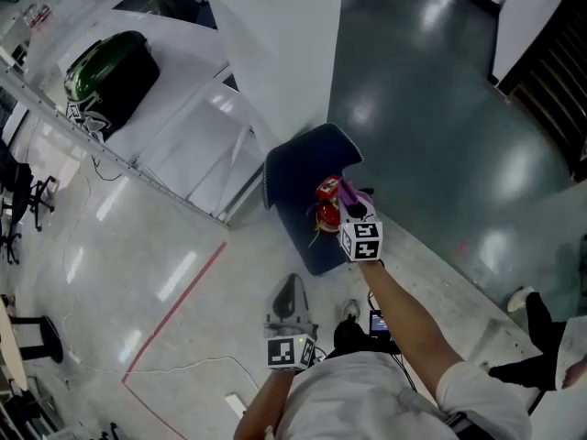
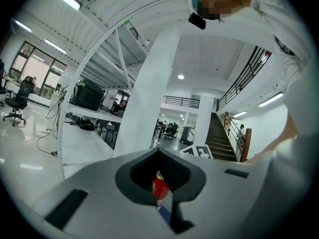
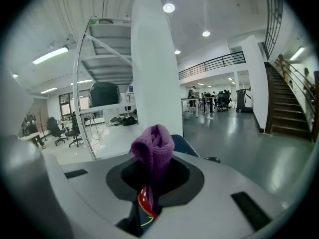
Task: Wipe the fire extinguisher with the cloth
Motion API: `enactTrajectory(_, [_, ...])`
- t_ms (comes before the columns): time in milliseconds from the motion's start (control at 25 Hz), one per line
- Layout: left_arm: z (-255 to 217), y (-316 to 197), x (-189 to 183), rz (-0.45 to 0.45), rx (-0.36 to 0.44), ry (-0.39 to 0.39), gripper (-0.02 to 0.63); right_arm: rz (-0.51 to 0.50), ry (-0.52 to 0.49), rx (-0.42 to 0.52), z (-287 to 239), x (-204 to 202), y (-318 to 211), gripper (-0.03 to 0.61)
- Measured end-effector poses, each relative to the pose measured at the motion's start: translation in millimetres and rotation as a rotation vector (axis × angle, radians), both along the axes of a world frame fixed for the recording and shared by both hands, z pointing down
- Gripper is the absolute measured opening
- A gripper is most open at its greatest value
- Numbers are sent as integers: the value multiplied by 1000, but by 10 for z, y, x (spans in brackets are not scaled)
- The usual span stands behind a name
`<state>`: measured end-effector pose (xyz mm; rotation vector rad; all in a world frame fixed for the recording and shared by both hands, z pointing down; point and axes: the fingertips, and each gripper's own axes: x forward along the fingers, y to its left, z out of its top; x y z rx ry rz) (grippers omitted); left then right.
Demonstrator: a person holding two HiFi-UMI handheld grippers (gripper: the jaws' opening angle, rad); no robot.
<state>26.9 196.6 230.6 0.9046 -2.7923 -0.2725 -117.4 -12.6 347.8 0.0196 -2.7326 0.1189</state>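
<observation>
Right gripper (image 1: 348,204) reaches out over the fire extinguisher (image 1: 326,211), which sits on a dark blue seat (image 1: 293,168) beside the white pillar (image 1: 275,53). The left gripper (image 1: 291,291) hangs near the person's body.

From the left gripper (image 2: 160,203), the jaws look closed on nothing, with the extinguisher (image 2: 159,187) seen far beyond them.

From the right gripper (image 3: 152,183), the jaws pinch a purple cloth (image 3: 153,146), with the red extinguisher (image 3: 143,203) just below. I'd press the loose fold flat and stroke along the body, steadying it with the left.
</observation>
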Motion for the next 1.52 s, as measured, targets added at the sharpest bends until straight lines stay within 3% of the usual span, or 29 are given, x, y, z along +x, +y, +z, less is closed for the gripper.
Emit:
enactTrajectory(600, [152,520,-33,-75,3,26,6,-63,47,25,247,-162,532,55])
enactTrajectory(960, [202,788,-87,-85,36,39,6,-43,58,66,447,-270,831,55])
enactTrajectory(1240, [203,969,-230,-16,79,37,6,19,55,88,475,-272,857,55])
enactTrajectory(1520, [252,735,-361,75,75,19,6,17,34,80,524,-236,897,55])
